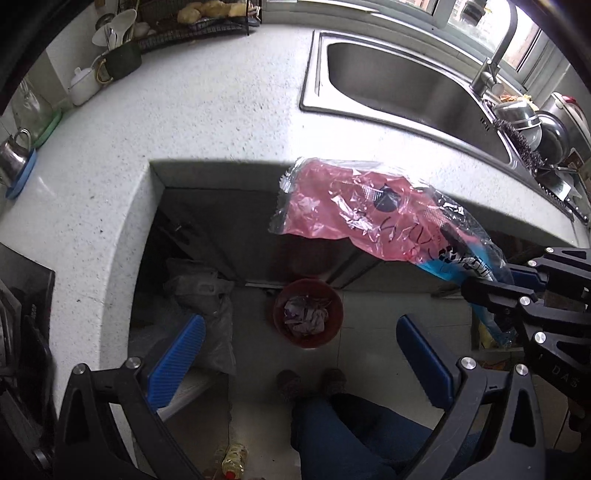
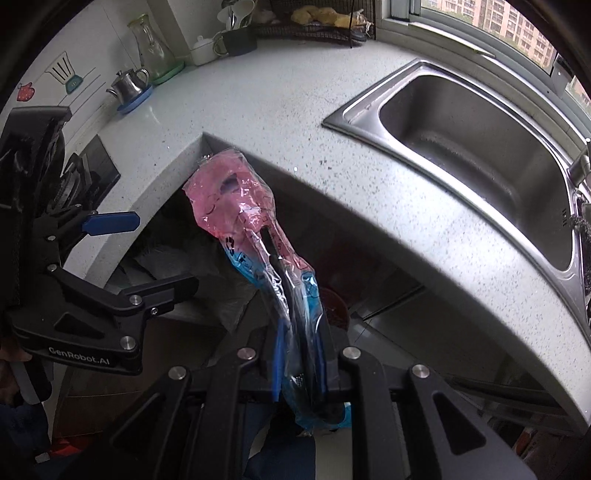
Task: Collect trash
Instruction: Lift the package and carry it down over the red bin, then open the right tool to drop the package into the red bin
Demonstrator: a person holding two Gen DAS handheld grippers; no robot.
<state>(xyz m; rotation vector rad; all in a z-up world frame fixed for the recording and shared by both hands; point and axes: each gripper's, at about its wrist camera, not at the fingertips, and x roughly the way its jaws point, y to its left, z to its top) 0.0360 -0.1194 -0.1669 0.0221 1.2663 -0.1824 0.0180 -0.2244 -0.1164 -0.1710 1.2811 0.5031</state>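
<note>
Plastic wrapper [image 2: 236,206] clamped in right claw [image 2: 301,354]

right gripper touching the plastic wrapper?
Touching. The right wrist view shows the right gripper with its blue pads clamped on the plastic wrapper, which sticks out beyond them.

Daylight from the window [image 2: 491,18], shadowed floor, strong fisheye bending at edges

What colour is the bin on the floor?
Red: the round plastic bin, with crumpled trash inside, shows best in the left wrist view.
</note>
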